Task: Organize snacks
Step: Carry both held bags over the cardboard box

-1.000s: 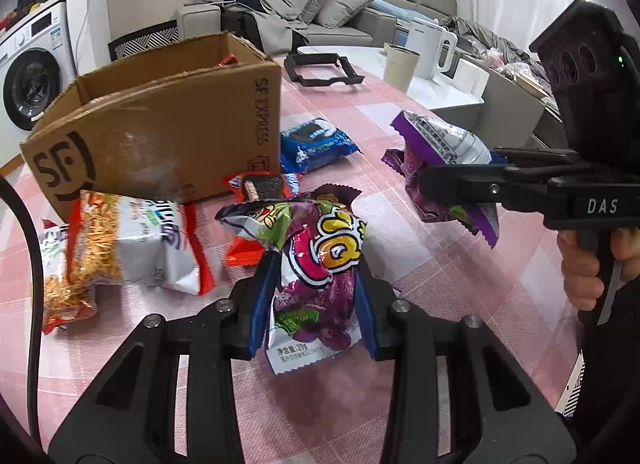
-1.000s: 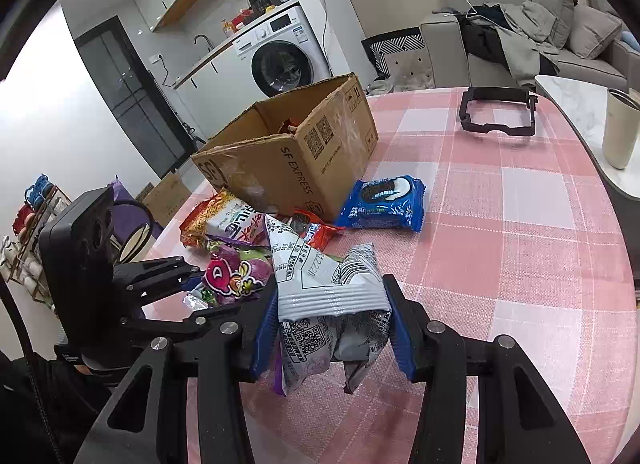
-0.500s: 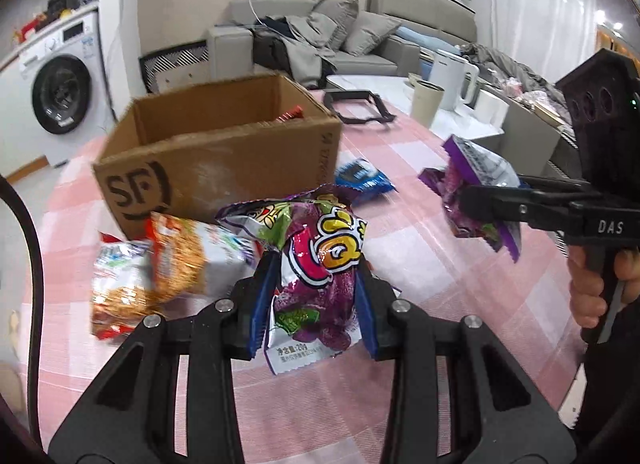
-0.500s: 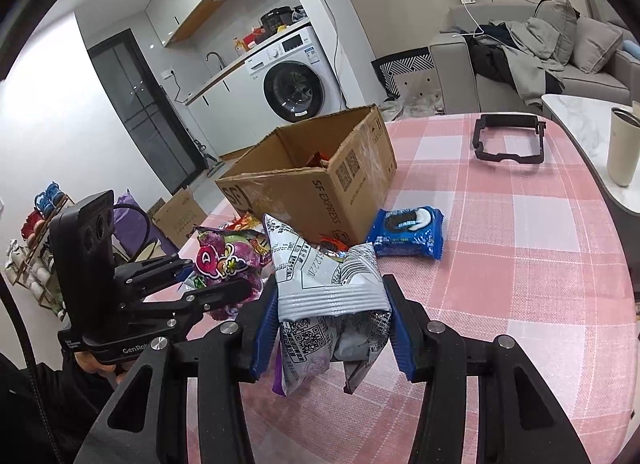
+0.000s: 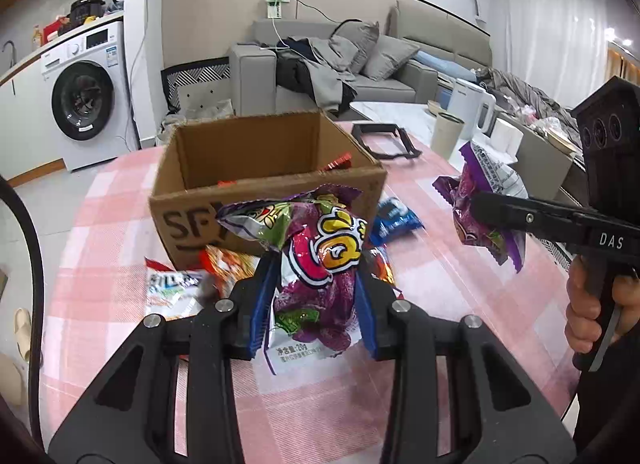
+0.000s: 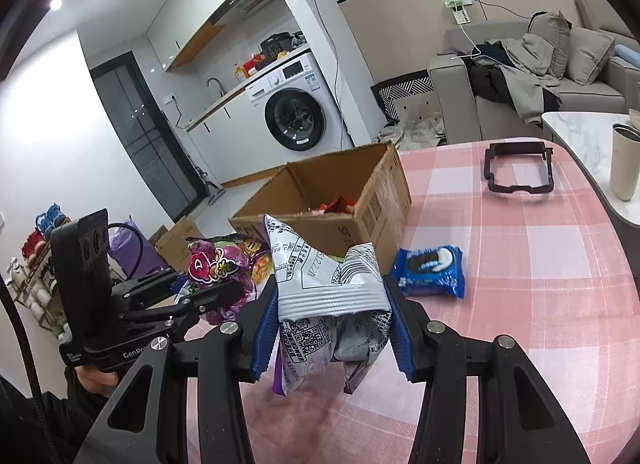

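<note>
My left gripper is shut on a purple candy bag and holds it above the table, in front of the open cardboard box. My right gripper is shut on a second purple bag, its white printed back facing the camera. That bag also shows in the left wrist view. The box has a few red snacks inside. A blue cookie pack lies on the pink checked table right of the box. An orange noodle pack lies left of my left gripper.
A black plastic frame lies on the far side of the table. A beige cup and a white kettle stand on a marble side table at the right. A sofa and a washing machine are behind.
Both grippers have risen with their bags, and the box's inside now shows from above. The left gripper has swung to face the box's front.
</note>
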